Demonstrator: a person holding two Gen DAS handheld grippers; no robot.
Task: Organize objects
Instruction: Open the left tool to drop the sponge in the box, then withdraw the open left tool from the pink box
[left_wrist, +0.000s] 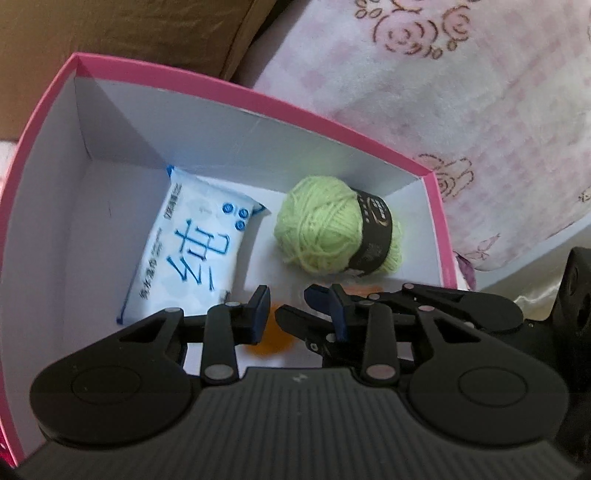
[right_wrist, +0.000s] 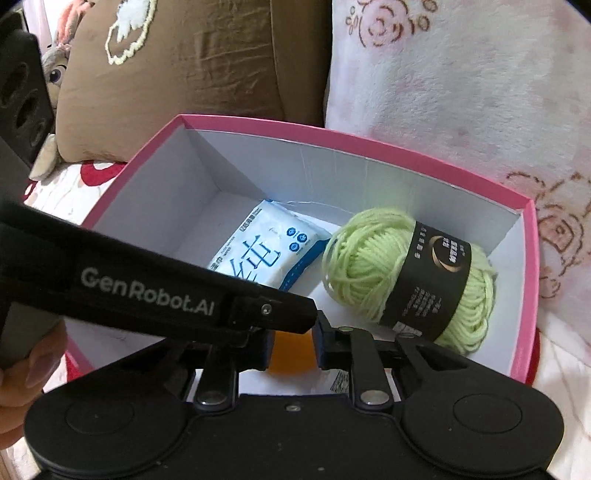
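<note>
Soft cushions (right_wrist: 177, 62) surround the pink box (right_wrist: 354, 142), where both the right gripper (right_wrist: 291, 345) and left gripper (left_wrist: 286, 308) clench an orange object (right_wrist: 291, 349) at 6 o'clock, needing release beside the yarn (right_wrist: 388, 258) and tissue pack (right_wrist: 266, 251).

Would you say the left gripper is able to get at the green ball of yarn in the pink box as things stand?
Probably not at once. The left gripper is over the pink box, with the green ball of yarn lying uncovered just ahead, but its fingers appear shut on an orange object, as are the right gripper's.
</note>
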